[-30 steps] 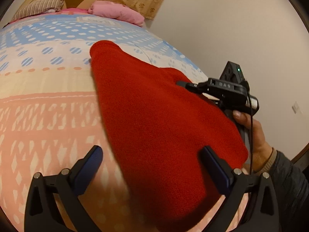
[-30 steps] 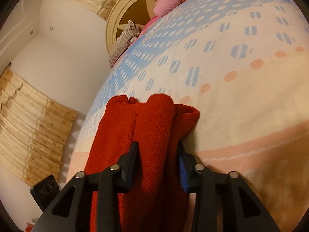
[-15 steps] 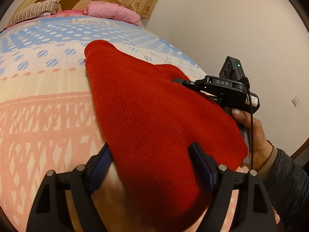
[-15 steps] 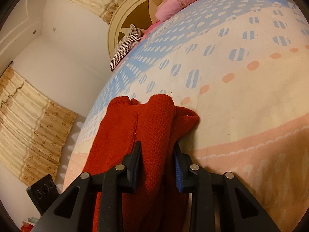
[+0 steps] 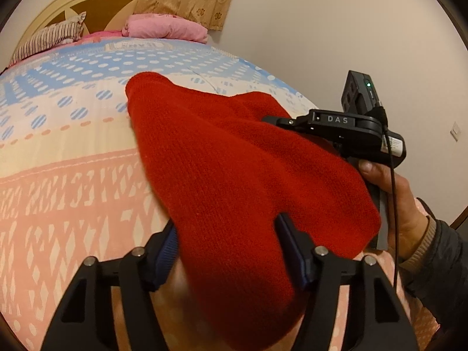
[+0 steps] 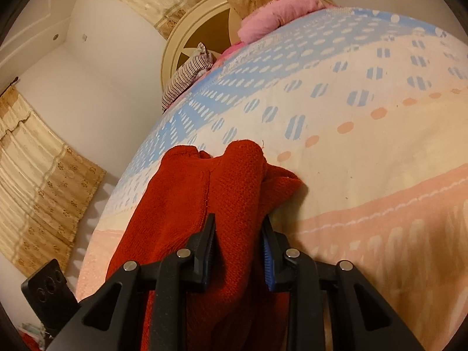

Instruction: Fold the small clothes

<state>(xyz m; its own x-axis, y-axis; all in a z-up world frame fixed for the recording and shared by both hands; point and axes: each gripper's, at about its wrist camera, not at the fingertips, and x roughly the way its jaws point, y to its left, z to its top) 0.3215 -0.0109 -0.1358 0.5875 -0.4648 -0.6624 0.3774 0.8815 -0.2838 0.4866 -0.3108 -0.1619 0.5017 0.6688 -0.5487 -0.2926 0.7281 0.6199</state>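
Observation:
A red knit garment lies on the patterned bedspread and is lifted at its near end. My left gripper is shut on the garment's near edge, the cloth bunched between the blue pads. My right gripper is shut on a raised fold of the same garment at its right side. The right gripper's body and the hand holding it show in the left wrist view, at the garment's right edge. The garment's underside is hidden.
A pink pillow and a striped pillow lie at the headboard. A wall runs along the bed's right side. Curtains hang beyond the bed's left side. The bedspread spreads wide around the garment.
My left gripper has closed from wide open onto the garment's near edge and moved in closer. My right gripper has kept its hold on the fold.

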